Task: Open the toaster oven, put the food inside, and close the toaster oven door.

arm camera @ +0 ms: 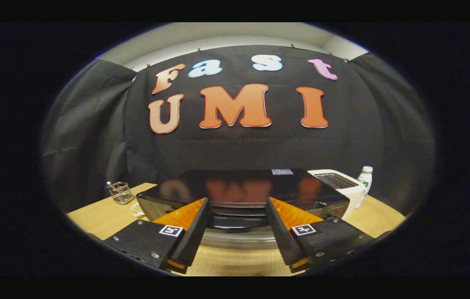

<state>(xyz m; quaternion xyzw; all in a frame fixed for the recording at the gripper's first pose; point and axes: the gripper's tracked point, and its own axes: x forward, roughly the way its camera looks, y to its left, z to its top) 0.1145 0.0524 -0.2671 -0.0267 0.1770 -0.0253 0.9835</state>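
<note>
The gripper is spread wide, holding nothing — its fingers reach to the front of the glossy, boxy black oven, door shut, on the pale wood-grain table.

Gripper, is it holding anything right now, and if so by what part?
Nothing is held. The gripper is open, its fingers spread apart just in front of the toaster oven, with its handle between them, ungripped.

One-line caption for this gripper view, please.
Open claw poised just before the glossy black toaster oven on a wooden table, its door handle between the fingers, nothing gripped.
</note>
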